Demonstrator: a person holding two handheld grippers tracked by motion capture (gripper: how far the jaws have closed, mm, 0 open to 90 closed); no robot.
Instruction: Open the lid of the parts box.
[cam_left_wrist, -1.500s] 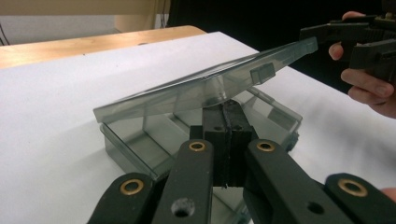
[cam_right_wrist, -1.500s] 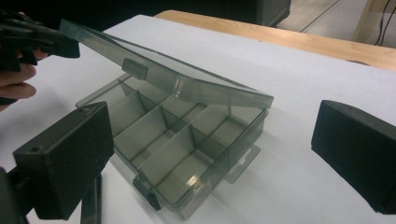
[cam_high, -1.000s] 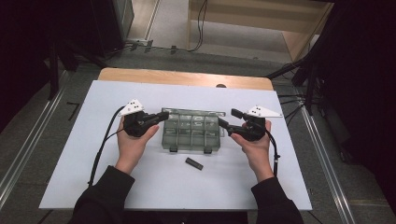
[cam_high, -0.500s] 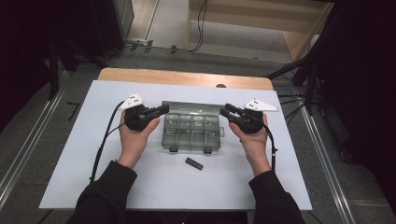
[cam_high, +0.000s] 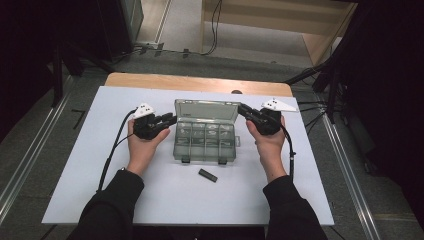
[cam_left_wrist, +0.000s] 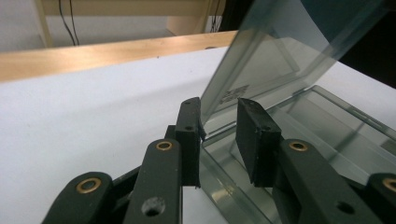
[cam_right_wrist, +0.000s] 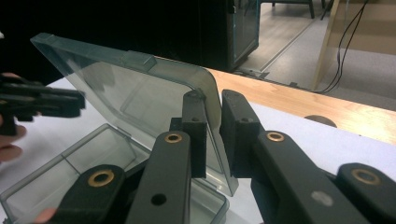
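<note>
My left gripper (cam_high: 167, 120) sits at the left end of the clear grey plastic compartment box (cam_high: 205, 142), which rests near the middle of the white table sheet (cam_high: 90, 170) between my two hands. Its jaws have just been opening: in the left gripper view they stand apart, the left pad (cam_left_wrist: 189, 135) touching the lower corner of the raised, see-through hinged lid (cam_high: 206, 110) and the other pad clear of it, so nothing is clamped there. My right gripper (cam_right_wrist: 214, 135) is at the right end of the box, and its jaws have just been closing on the lid's side edge; in the right gripper view the thin lid edge runs between the two pads, which sit close on either side of it, gripping it. The lid stands tilted up, hinged along the far side. A small black oblong piece (cam_high: 208, 175) lies on the sheet just in front of the box, apart from both of my hands.
</note>
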